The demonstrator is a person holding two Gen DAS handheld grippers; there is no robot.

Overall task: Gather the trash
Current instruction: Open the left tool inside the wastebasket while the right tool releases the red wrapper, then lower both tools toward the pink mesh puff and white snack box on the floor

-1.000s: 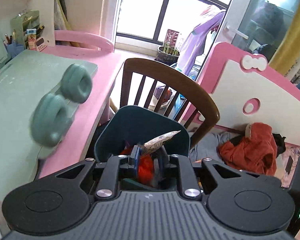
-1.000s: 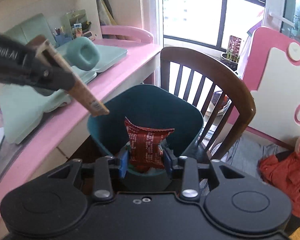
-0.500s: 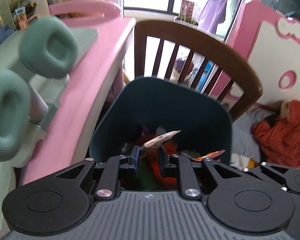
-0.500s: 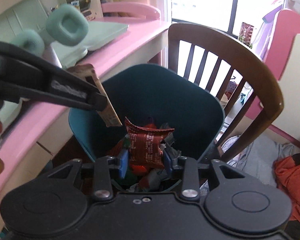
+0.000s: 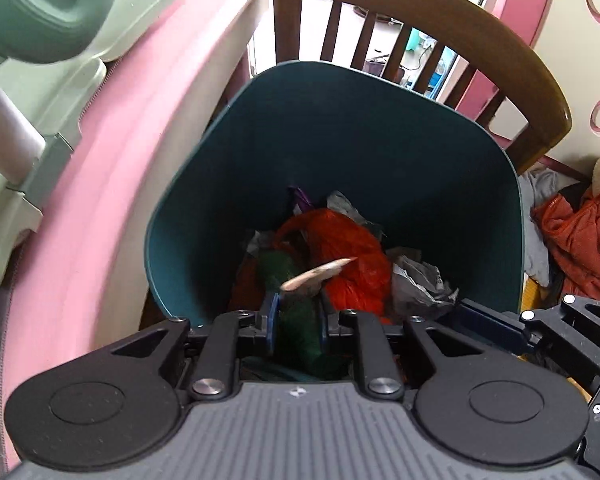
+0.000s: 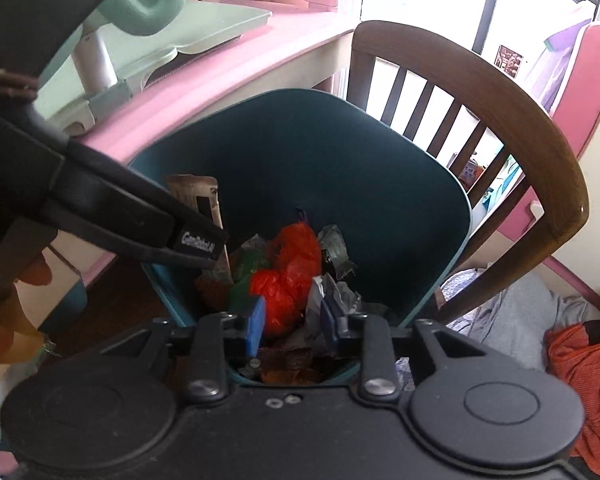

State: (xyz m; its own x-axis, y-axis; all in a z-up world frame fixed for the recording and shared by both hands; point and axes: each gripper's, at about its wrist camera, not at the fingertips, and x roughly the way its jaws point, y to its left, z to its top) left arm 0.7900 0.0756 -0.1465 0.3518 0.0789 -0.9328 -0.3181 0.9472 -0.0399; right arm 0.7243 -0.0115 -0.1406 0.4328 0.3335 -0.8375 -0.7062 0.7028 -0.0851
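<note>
— Over the blue bin (image 6: 380, 184), in the left claw (image 5: 298, 320): a thin tan wrapper (image 6: 198, 196), pinched tight.
— And the right claw (image 6: 292, 326)?
— Spread wide, holding nothing, above the bin too.
— Heavy, that wrapper?
— Probably not. Looks light, thin and crinkly. Maybe slippery. Bends easily.
— Best place to hold?
— By one flat edge, squeezed firmly. Should flutter down onto the orange bag (image 6: 296, 252).

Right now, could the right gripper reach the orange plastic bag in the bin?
Probably yes: the right gripper hangs open just over the orange bag, which lies on top of the trash in the open bin.
</note>
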